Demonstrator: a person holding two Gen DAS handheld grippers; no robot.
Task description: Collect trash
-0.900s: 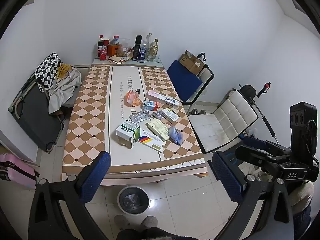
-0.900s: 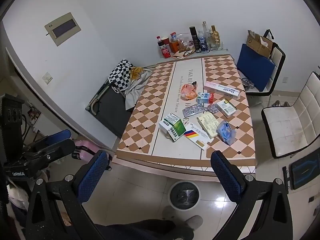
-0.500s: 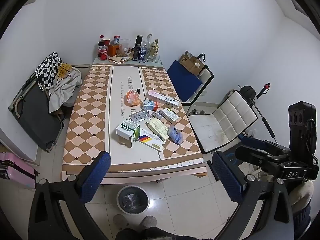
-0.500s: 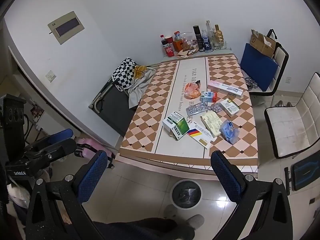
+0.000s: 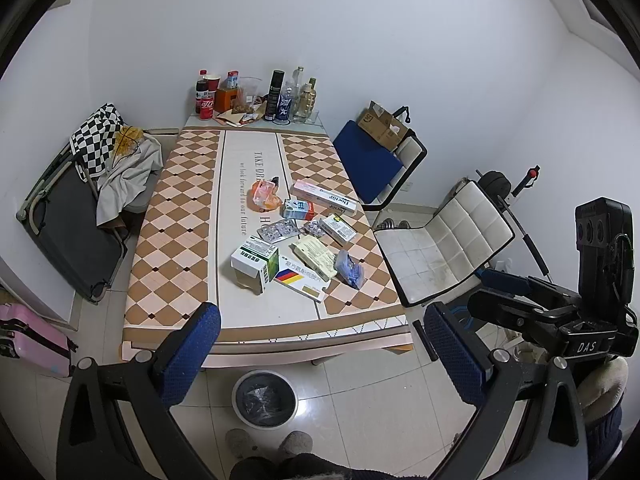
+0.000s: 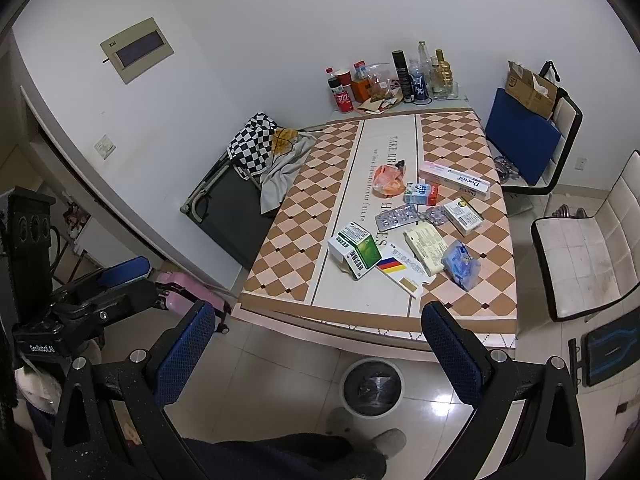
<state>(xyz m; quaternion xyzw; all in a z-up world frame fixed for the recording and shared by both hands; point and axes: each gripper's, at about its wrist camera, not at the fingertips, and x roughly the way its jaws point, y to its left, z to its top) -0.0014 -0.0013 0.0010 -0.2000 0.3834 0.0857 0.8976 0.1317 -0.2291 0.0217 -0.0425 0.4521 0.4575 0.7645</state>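
Observation:
Trash lies in the middle of the checkered table (image 5: pixel 168 248): a green-white box (image 5: pixel 256 263), a flat red-yellow-blue box (image 5: pixel 302 282), a yellowish leaflet pack (image 5: pixel 316 256), a blue plastic wrapper (image 5: pixel 349 269), blister packs (image 5: pixel 278 230), an orange bag (image 5: pixel 265 196) and a long pink box (image 5: pixel 324 199). A round bin (image 5: pixel 265 399) with a black liner stands on the floor before the table. My left gripper (image 5: pixel 320 354) is open and empty, well short of the table's near edge. My right gripper (image 6: pixel 318 350) is open and empty too, above the floor near the bin (image 6: pixel 373 386).
Bottles and cans (image 5: pixel 256 98) stand at the table's far end. A folding cot with clothes (image 5: pixel 80 200) is on the left. A blue-cushioned chair (image 5: pixel 372 164) and a white chair (image 5: pixel 440 248) stand on the right. A pink suitcase (image 5: pixel 28 340) lies at the left.
Both views have shifted slightly; the table sits a little closer and more centred in the right wrist view. Nothing on the table has moved and both grippers stay open.

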